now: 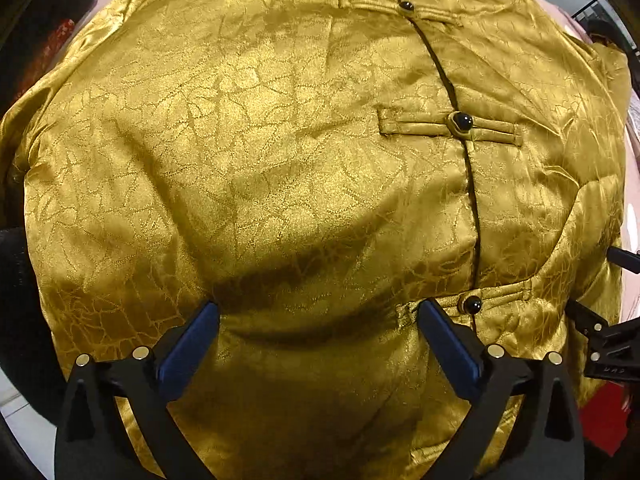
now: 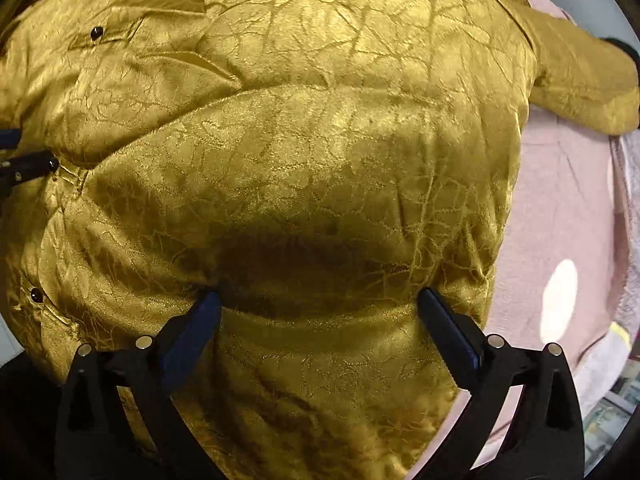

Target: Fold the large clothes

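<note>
Under both cameras we see a gold jacket (image 1: 280, 160) spread flat, front up, on a pink sheet (image 2: 560, 208). Our left gripper (image 1: 318, 312) hovers low over the jacket's near edge, jaws wide open with nothing between them but the fabric below. Its blue pads (image 1: 188, 344) frame a shadowed fold, and the right pad sits just beside a black button (image 1: 472, 305) on the closure. Two more buttons (image 1: 464, 121) run up the dark-piped front seam. Our right gripper (image 2: 318, 300) is likewise over the jacket, jaws spread open, near its right side edge. One sleeve (image 2: 580, 80) lies out across the sheet, at upper right in the right view.
</note>
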A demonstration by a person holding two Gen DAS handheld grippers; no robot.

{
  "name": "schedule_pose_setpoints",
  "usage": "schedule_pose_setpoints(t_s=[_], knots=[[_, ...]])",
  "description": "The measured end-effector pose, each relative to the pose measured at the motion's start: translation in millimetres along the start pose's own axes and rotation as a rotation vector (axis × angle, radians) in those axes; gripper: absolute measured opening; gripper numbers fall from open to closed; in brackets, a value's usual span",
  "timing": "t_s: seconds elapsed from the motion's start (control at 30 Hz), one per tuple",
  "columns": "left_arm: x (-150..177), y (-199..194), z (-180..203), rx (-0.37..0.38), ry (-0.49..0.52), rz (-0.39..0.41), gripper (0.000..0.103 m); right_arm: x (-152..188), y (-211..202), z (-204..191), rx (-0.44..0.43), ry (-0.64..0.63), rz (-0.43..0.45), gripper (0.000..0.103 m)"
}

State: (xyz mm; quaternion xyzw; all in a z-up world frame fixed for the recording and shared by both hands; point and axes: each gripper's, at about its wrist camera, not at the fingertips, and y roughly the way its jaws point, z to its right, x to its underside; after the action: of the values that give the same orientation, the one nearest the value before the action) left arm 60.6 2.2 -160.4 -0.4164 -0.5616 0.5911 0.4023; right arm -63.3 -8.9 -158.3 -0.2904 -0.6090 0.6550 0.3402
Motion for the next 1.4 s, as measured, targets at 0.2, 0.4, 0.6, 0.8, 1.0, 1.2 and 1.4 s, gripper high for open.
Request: schedule_pose_setpoints(t_s=[0.2,0.4,0.6,0.8,1.0,1.2,1.4], knots=[[10,0,1,-0.004,-0.015,-0.003,0.098,-12,0,6,-0.051,0.020,-0.086,0.098],[1,2,-2,-0.002,-0.005,-0.027,0.098,-55,11,1,-0.069,0.020,-0.142,0.098],[-3,-19,-10,-0.042,-0.066,-0.012,0.097,-76,-54,54,-0.155,0.197,0.035,0.098],[-9,-41,-15,-0.097,-0.076,0.038,0.097,-106,-106,166,-0.114,0.513,0.231,0.098],[-10,-53,-16,-0.113,-0.080,0.037,0.097,-120,-94,311,-0.087,0.843,0.269,0.098],[-17,-51,-12,-0.131,-0.100,0.030,0.097,-169,-87,389,-0.038,0.971,0.323,0.098],[6,-60,-23,-0.151,-0.121,0.020,0.097,-190,-69,417,-0.018,0.985,0.308,0.078]])
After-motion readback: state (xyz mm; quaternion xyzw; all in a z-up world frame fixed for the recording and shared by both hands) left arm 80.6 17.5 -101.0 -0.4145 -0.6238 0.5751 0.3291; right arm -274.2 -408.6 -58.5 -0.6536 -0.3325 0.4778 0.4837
